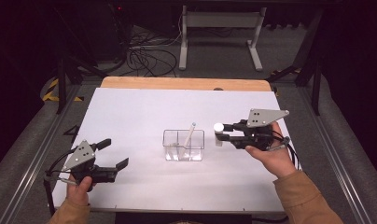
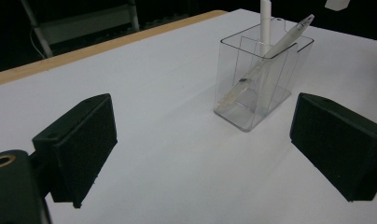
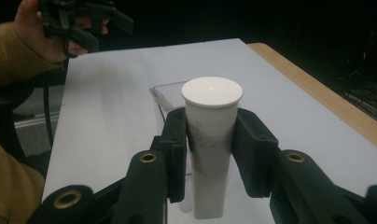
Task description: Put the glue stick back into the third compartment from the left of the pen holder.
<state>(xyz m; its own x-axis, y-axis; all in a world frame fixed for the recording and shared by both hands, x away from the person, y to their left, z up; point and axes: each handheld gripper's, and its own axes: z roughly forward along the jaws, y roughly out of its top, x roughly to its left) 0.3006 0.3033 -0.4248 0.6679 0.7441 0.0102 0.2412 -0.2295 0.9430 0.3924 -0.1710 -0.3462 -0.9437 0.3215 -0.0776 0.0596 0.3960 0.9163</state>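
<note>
A clear plastic box [image 1: 170,140] with an inner divider stands mid-table, and a pale pen [image 1: 190,133] leans inside it. Just to its right, my right gripper [image 1: 224,132] is shut on an upright white tube with a flat cap [image 1: 218,130]. In the right gripper view the pads press on both sides of the white tube [image 3: 212,116], with the clear box [image 3: 161,93] right behind it. My left gripper [image 1: 114,153] stands open at the near left, nothing between its jaws. In the left gripper view the clear box [image 2: 242,116] and the pen [image 2: 275,51] lie ahead of the left gripper [image 2: 200,140].
A white sheet [image 1: 144,107] covers the table, with a wooden strip [image 1: 177,83] along the far edge. Beyond it stand a white desk frame [image 1: 219,28] and loose cables [image 1: 144,56] on the floor. Metal rails [image 1: 32,154] run along both table sides.
</note>
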